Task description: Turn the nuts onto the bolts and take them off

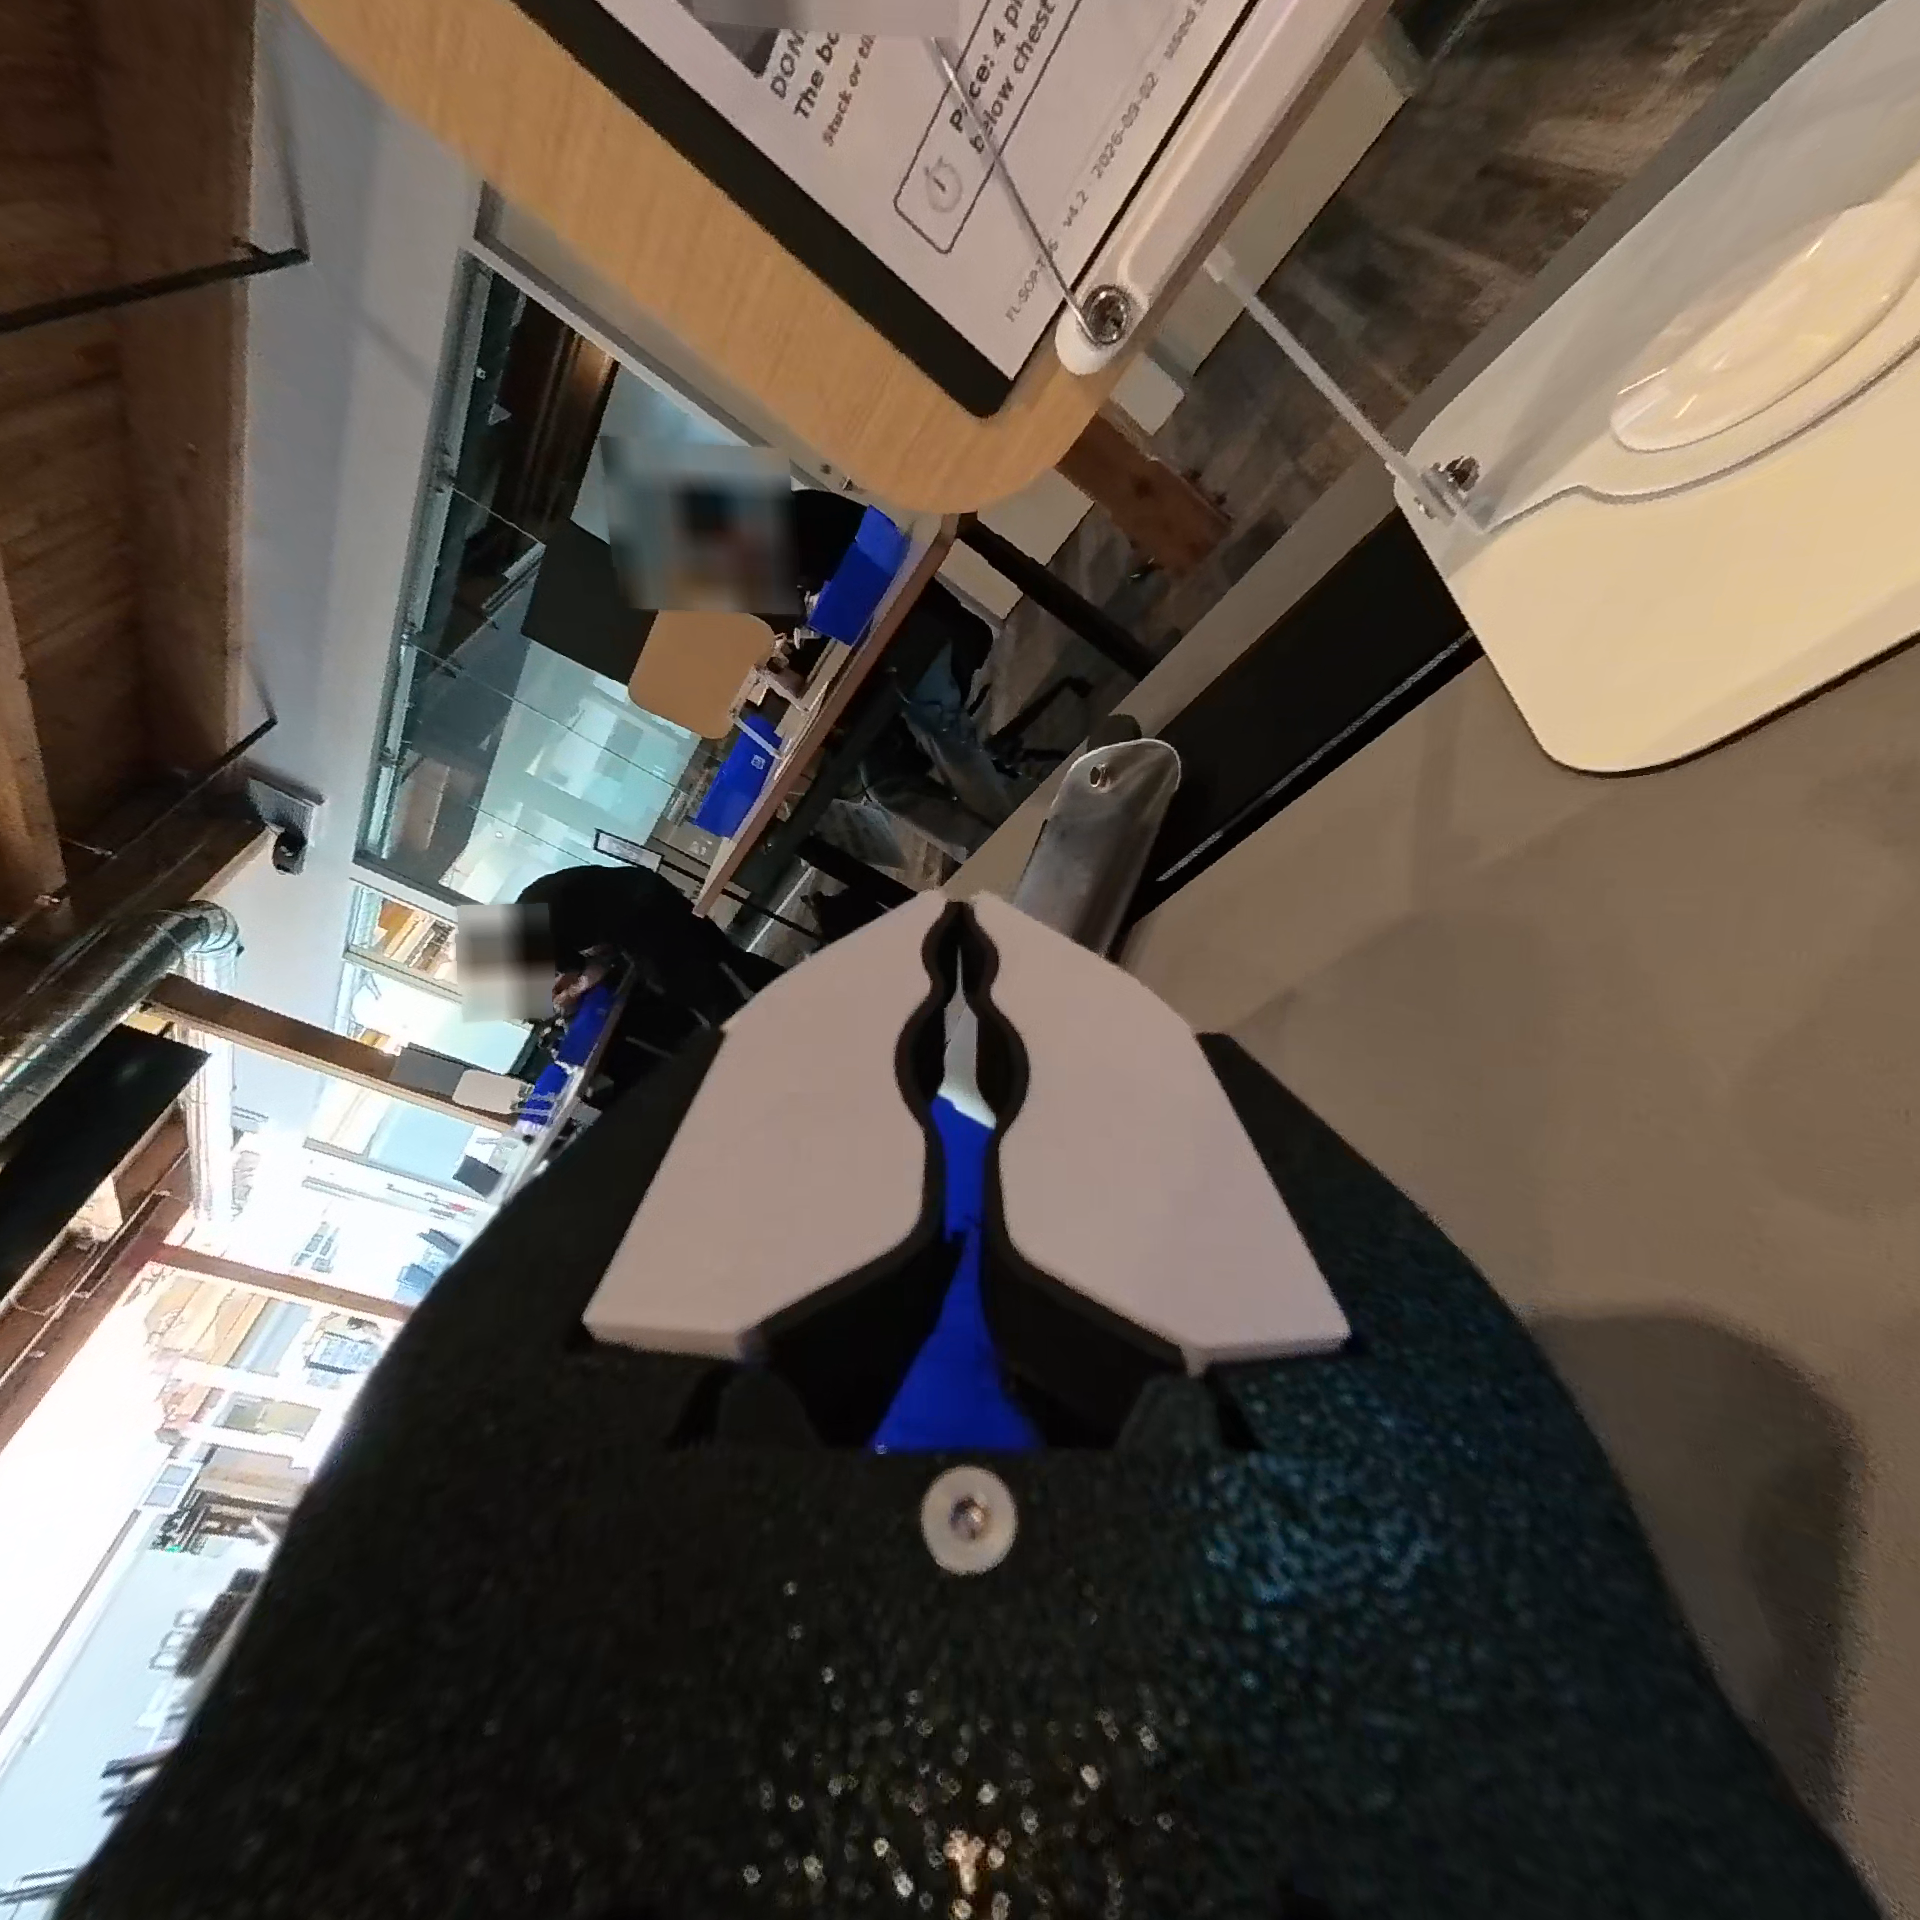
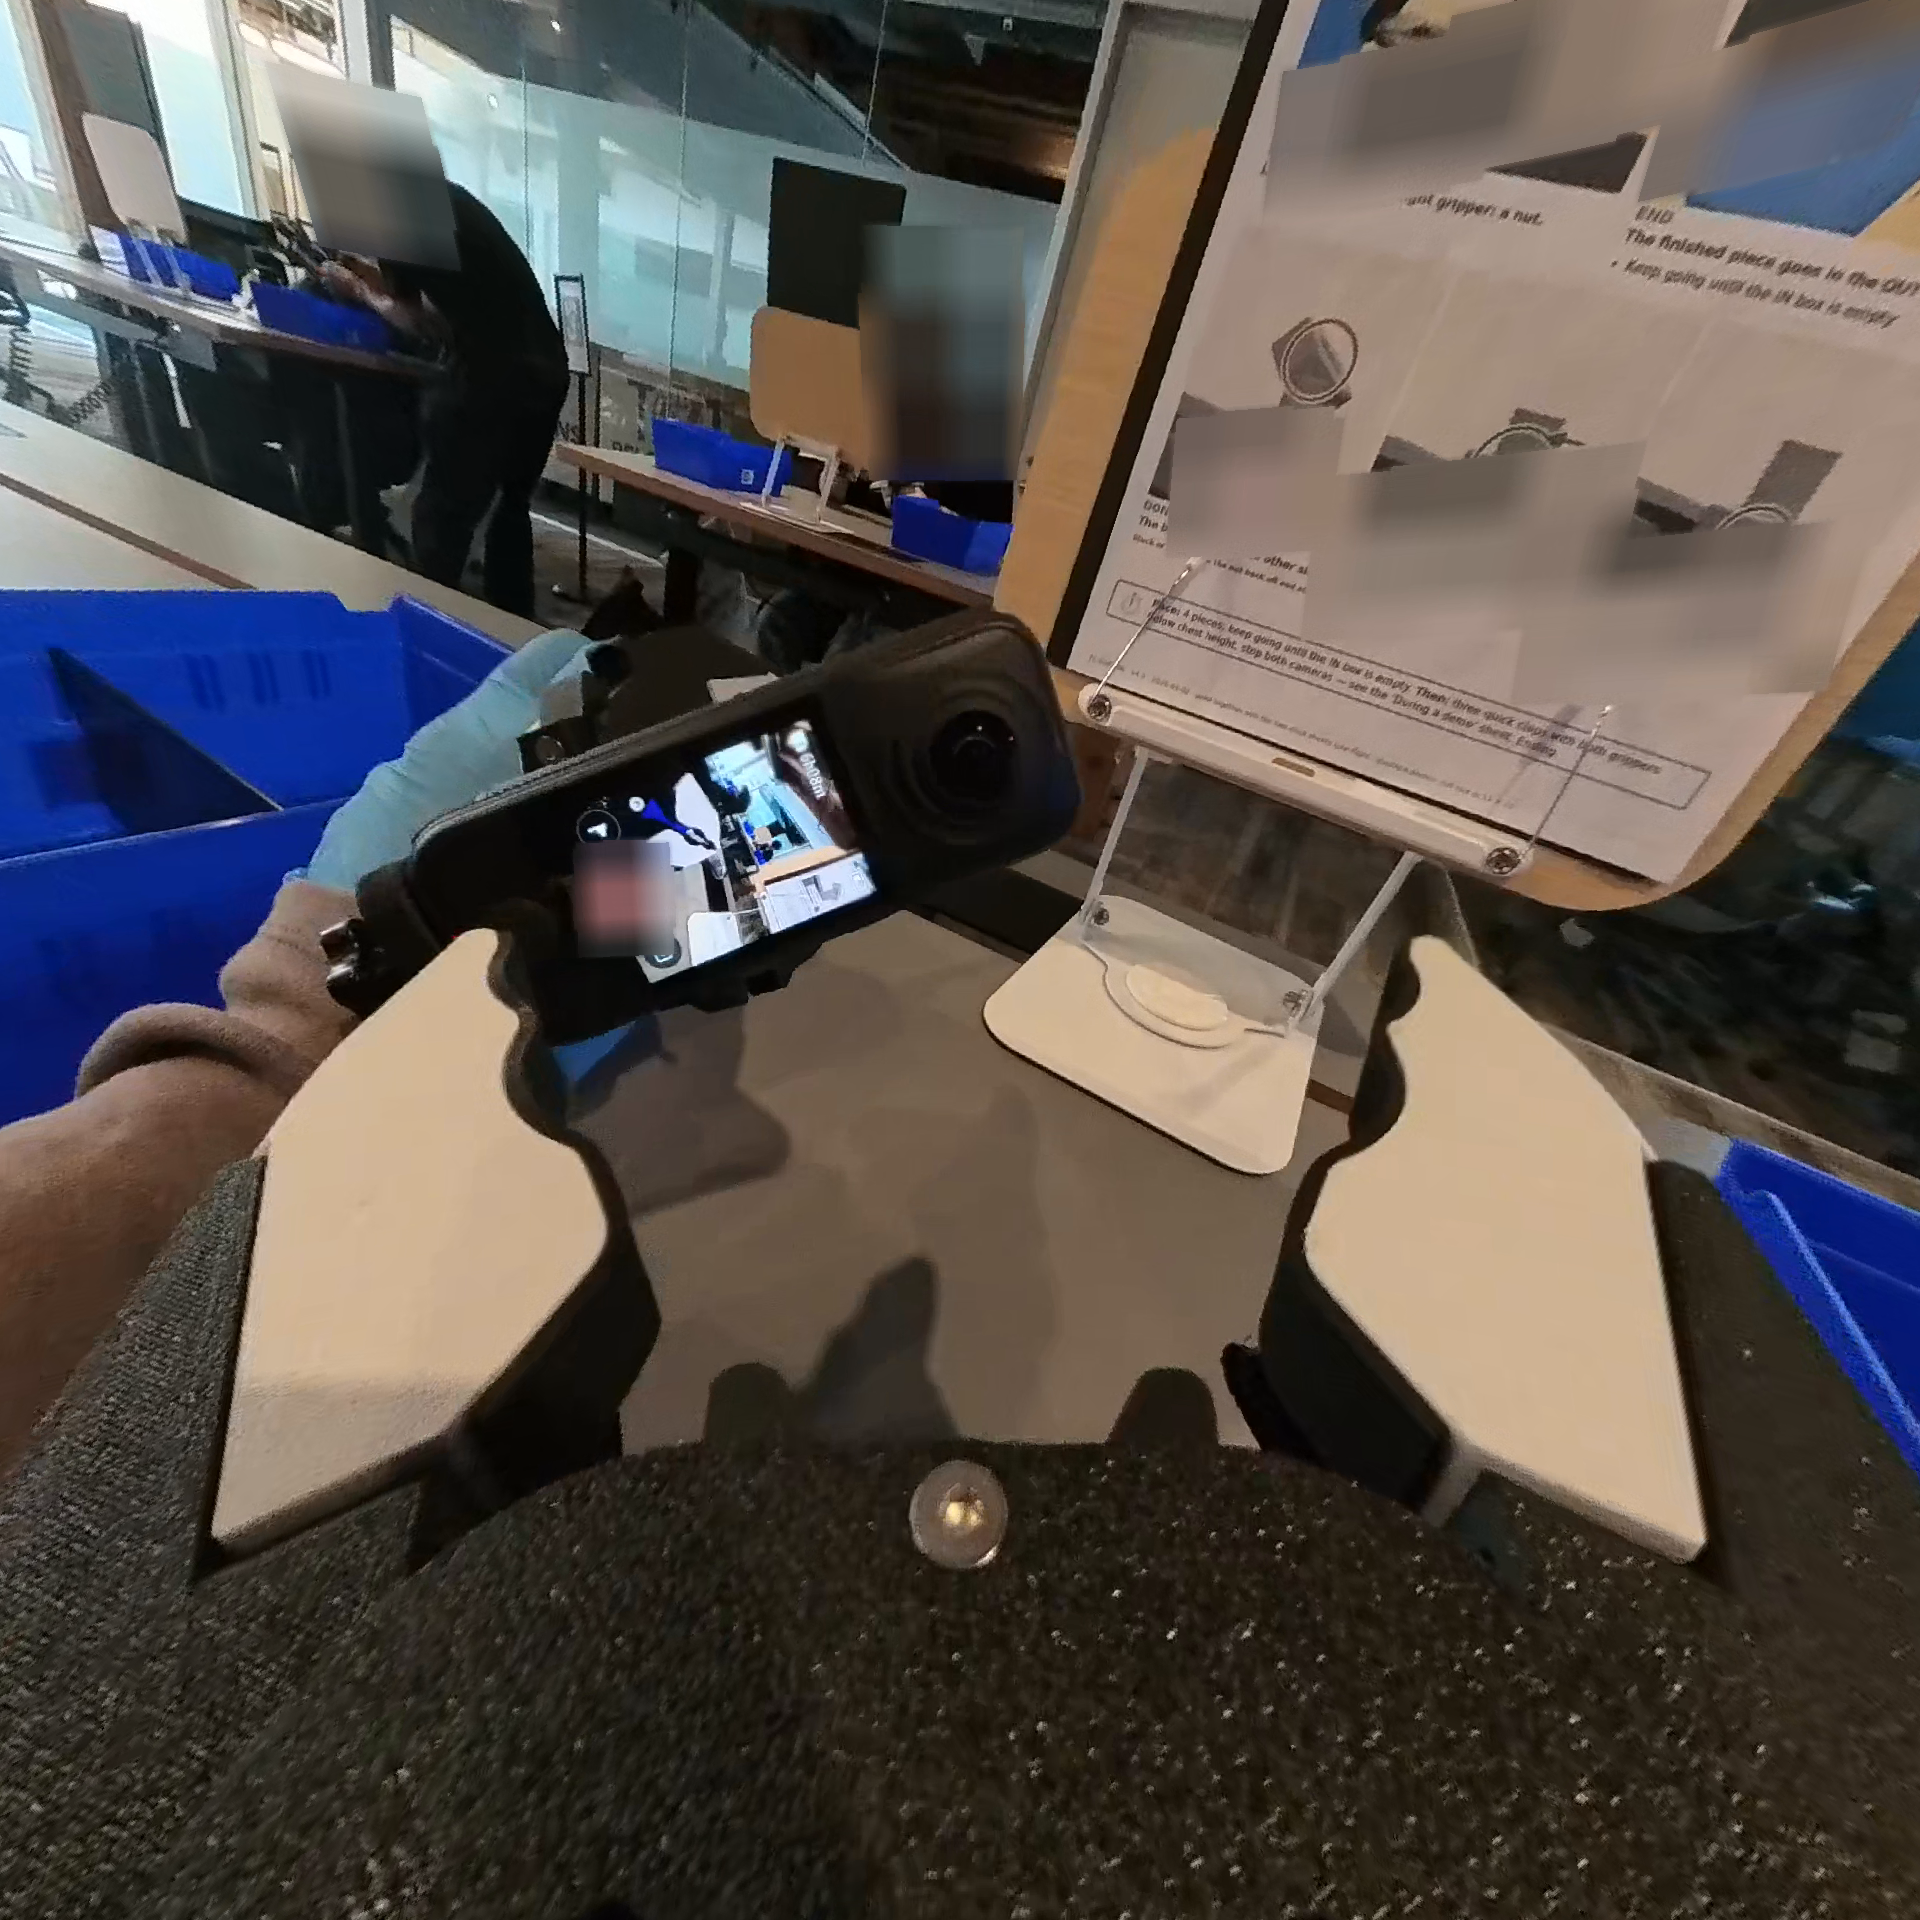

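No nut or bolt shows clearly in either view. My left gripper (image 1: 961, 930) is tilted on its side, and its white fingers (image 1: 831, 1122) are shut with only a thin wavy gap. A flat silver metal piece (image 1: 1101, 821) with a small hole sticks out just past the fingertips; I cannot tell whether it is held. My right gripper (image 2: 966, 966) is wide open and empty above the grey table (image 2: 883, 1195). Ahead of it on the left, a gloved hand (image 2: 457, 748) holds the left gripper, whose black camera (image 2: 748, 821) hides its fingers.
A blue bin (image 2: 156, 831) stands at the left and another blue bin (image 2: 1849, 1247) at the right edge. An instruction board (image 2: 1455, 468) on a white stand (image 2: 1174, 1049) stands at the back of the table; the stand also shows in the left wrist view (image 1: 1662, 540). People work at far tables. About 20 cm separates my left fingertips from my right.
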Tool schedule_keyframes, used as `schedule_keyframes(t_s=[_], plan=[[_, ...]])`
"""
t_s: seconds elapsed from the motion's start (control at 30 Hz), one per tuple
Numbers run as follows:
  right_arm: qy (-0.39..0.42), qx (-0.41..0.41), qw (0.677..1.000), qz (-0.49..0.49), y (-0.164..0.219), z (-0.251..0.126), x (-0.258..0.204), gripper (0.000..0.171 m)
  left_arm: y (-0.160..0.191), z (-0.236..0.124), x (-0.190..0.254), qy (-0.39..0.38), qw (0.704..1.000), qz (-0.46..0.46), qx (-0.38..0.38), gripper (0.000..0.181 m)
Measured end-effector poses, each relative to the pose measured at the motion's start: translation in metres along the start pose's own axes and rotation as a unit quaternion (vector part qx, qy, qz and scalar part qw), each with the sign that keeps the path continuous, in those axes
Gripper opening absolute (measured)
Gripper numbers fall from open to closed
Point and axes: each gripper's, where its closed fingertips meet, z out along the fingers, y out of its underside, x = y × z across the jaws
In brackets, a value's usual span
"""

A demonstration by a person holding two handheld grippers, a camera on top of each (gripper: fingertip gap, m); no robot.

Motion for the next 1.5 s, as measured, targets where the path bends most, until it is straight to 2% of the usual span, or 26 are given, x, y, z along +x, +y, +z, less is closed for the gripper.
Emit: schedule_keyframes(t_s=[0.6,1.0,1.1,1.2,1.27,1.3,1.37,1.5], plan=[[0.001,-0.03,1.0,0.009,0.009,0.002,0.005,0.145,0.002,0.001,0.002,-0.015,0.999,0.037,-0.004,0.0],[0.008,-0.031,0.999,0.015,0.009,0.0,0.017,0.145,0.006,0.004,0.016,0.017,1.0,0.022,-0.007,0.0],[0.041,-0.022,0.999,0.005,0.003,-0.01,0.048,0.142,0.004,0.004,0.022,0.039,0.999,-0.003,0.0,0.0],[0.1,-0.022,0.995,-0.021,0.002,-0.035,0.109,0.125,-0.004,0.0,0.024,0.049,0.999,-0.017,0.015,0.0],[0.111,-0.033,0.993,-0.03,0.01,-0.053,0.154,0.102,-0.011,-0.004,0.027,0.056,0.998,-0.023,0.028,0.0],[0.125,-0.046,0.991,-0.025,0.017,-0.062,0.181,0.1,-0.015,-0.006,0.03,0.063,0.997,-0.028,0.035,0.0],[0.113,-0.086,0.989,-0.035,0.036,-0.074,0.226,0.079,-0.026,-0.011,0.04,0.081,0.995,-0.039,0.052,0.0],[0.03,-0.18,0.983,-0.011,0.086,-0.077,0.287,0.053,-0.042,-0.02,0.062,0.097,0.993,-0.018,0.068,0.001]])
